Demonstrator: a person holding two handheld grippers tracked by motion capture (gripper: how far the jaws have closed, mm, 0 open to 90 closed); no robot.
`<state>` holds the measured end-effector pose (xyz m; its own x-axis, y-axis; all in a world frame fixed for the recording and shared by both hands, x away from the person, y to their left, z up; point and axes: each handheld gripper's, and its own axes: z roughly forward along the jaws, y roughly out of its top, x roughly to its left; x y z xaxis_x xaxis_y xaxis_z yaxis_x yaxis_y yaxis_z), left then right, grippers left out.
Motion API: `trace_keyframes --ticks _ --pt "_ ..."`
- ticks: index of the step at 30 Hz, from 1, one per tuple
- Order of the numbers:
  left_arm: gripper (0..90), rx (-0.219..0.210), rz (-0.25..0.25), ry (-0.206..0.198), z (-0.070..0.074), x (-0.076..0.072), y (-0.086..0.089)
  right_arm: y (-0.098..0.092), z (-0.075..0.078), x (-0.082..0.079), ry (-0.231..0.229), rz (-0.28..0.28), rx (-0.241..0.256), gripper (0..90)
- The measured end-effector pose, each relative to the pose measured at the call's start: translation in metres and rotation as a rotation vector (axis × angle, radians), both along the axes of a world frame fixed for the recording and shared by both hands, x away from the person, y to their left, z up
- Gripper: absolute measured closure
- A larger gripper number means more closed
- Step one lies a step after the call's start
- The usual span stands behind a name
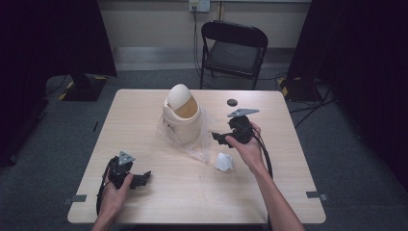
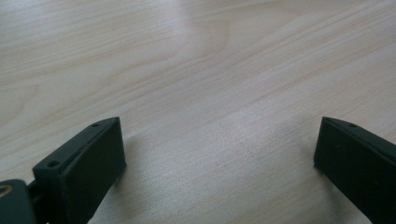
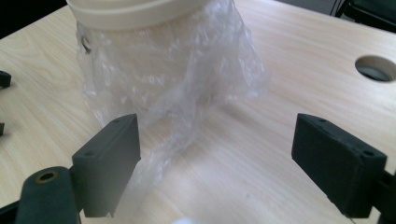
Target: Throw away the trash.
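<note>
A cream bin (image 1: 182, 114) with a swing lid stands at the middle of the wooden table (image 1: 144, 110), and a clear plastic bag (image 1: 202, 144) spills out around its base. To the right of the bin, a hand holds my right gripper (image 1: 219, 137) open and aimed at the bag. In the right gripper view the bin (image 3: 140, 14) and the bag (image 3: 177, 84) lie just beyond the open, empty right gripper (image 3: 215, 163). A crumpled white paper (image 1: 223, 162) lies under that hand. My left gripper (image 1: 143, 178) rests open near the front left, over bare wood (image 2: 219, 70).
A round cable hole (image 1: 232, 102) sits in the table behind the right gripper, seen too in the right gripper view (image 3: 376, 68). A black folding chair (image 1: 234, 48) stands beyond the far edge. Dark curtains hang on both sides.
</note>
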<state>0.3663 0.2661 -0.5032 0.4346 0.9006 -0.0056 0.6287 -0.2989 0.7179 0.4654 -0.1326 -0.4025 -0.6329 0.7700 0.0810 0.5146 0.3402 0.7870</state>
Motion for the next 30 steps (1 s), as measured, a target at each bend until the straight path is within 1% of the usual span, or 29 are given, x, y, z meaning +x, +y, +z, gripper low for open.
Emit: trace_keyframes --ticks 2,3,5,7,8,11,12,13,14,15,16,18,20,21,22,24,26,27,28,29,30 --pt "1.4 0.001 -0.001 0.000 0.000 0.000 0.000 -0.007 -0.005 -0.007 0.002 -0.002 -0.009 15.4" --pt "1.4 0.001 -0.001 0.000 0.000 0.000 0.000 -0.007 -0.005 -0.007 0.002 -0.002 -0.009 15.4" --pt "1.4 0.001 -0.001 0.000 0.000 0.000 0.000 -0.010 -0.008 -0.013 0.005 -0.004 -0.012 16.1" --pt "1.4 0.001 -0.001 0.000 0.000 0.000 0.000 -0.010 -0.014 -0.016 0.027 0.001 -0.023 17.3" --pt "1.4 0.002 -0.001 0.001 0.000 0.000 0.000 -0.011 -0.017 -0.018 0.035 0.001 -0.024 17.4" --pt "1.4 0.003 -0.001 0.001 0.000 0.000 0.000 -0.015 -0.024 -0.025 0.036 0.000 -0.017 19.2" --pt "1.4 0.002 -0.001 0.001 0.000 0.000 0.000 -0.017 -0.027 -0.027 0.039 -0.002 -0.013 20.6" --pt "1.4 0.002 -0.001 0.001 0.000 0.000 0.000 -0.020 -0.034 -0.032 0.049 0.001 -0.014 25.8" --pt "1.4 0.004 -0.002 0.000 0.000 0.000 0.000 -0.020 -0.034 -0.032 0.049 0.001 -0.014 25.8" --pt "1.4 0.002 -0.001 0.001 0.000 0.000 0.000 -0.021 -0.040 -0.037 0.060 0.005 -0.028 30.9" --pt "1.4 0.003 -0.001 0.001 0.000 0.000 0.000 -0.021 -0.040 -0.037 0.060 0.005 -0.028 30.9" --pt "1.4 0.002 -0.001 0.001 0.000 0.000 0.000 -0.022 -0.047 -0.041 0.066 0.019 -0.043 32.6" --pt "1.4 0.003 -0.002 0.001 0.000 0.000 0.000 -0.025 -0.052 -0.044 0.075 0.031 -0.035 33.7" --pt "1.4 0.003 -0.002 0.001 0.000 0.000 0.000 -0.026 -0.057 -0.048 0.076 0.042 -0.025 34.8" --pt "1.4 0.003 -0.002 0.001 0.000 0.000 0.000 -0.026 -0.057 -0.048 0.076 0.042 -0.025 34.8" --pt "1.4 0.004 -0.001 0.001 0.000 0.000 0.000 -0.025 -0.063 -0.052 0.088 0.048 -0.025 33.5" --pt "1.4 0.003 -0.002 0.001 0.000 0.000 0.000 -0.024 -0.070 -0.054 0.096 0.040 -0.036 28.6" --pt "1.4 0.003 -0.001 0.001 0.000 0.000 0.000 -0.024 -0.075 -0.056 0.103 0.043 -0.030 27.7" --pt "1.4 0.003 -0.002 0.001 0.000 0.000 0.000 -0.024 -0.076 -0.057 0.104 0.047 -0.042 26.4" --pt "1.4 0.004 -0.002 0.001 0.000 0.000 0.000 -0.024 -0.077 -0.057 0.106 0.038 -0.048 25.4" --pt "1.4 0.002 -0.001 0.001 0.000 0.000 0.000 -0.024 -0.077 -0.057 0.106 0.038 -0.048 25.4"
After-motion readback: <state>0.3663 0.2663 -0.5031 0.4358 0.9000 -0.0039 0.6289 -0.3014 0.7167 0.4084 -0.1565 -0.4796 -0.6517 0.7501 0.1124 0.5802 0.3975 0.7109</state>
